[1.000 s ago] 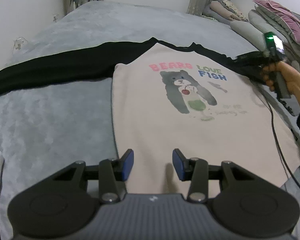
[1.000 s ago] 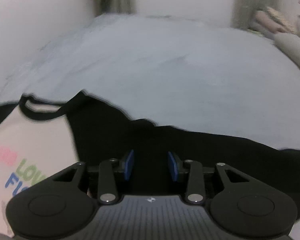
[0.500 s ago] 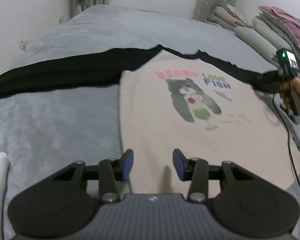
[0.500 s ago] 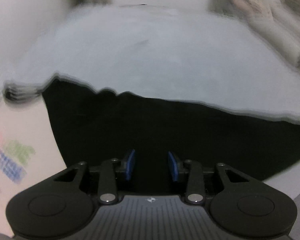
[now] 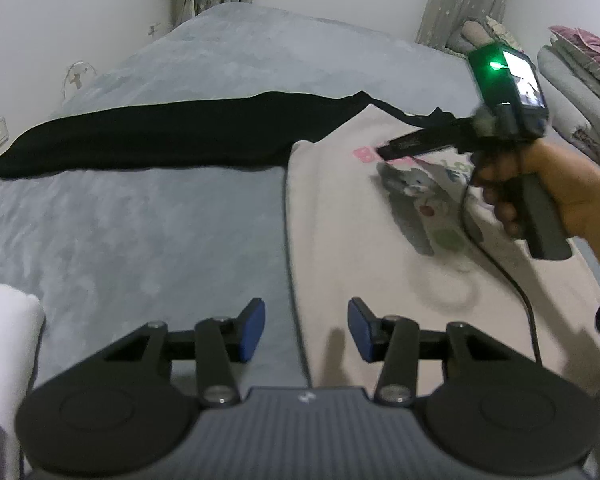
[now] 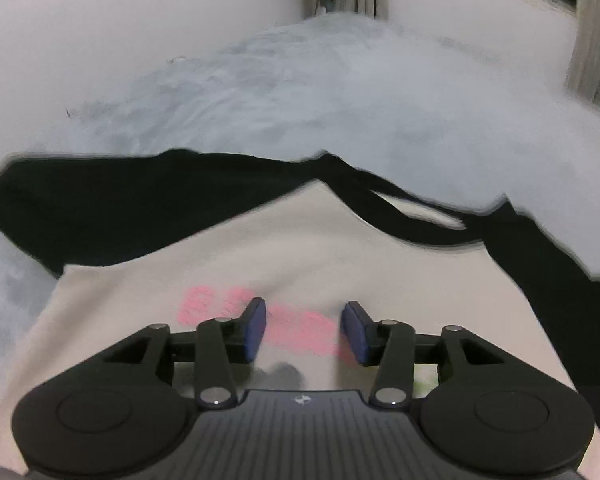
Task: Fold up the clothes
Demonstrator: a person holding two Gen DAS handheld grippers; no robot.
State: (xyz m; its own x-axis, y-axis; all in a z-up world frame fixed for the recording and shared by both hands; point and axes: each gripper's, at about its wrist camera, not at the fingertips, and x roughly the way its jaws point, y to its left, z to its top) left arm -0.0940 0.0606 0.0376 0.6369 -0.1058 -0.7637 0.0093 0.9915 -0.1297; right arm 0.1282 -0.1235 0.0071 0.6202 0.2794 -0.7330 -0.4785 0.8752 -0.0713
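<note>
My right gripper, jaws just opened and empty, has swung from the black sleeve to over the shirt chest; left gripper waits open at the hem, so the sleeve fold looks next.

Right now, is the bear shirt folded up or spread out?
Mostly spread out: the shirt lies flat, print up, one black sleeve stretched across the bed.

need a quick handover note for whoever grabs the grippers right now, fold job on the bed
Left gripper: open, empty, hovering over the shirt's left side edge near the hem.
Right gripper: its jaws have just been opening, nothing between them; it is above the pink lettering on the chest.
Shirt: flat and face up on the grey bed, one black sleeve stretched straight out to the left.
Done: shirt laid out; no fold visible.
Left: fold the sleeves in, then the body.
</note>
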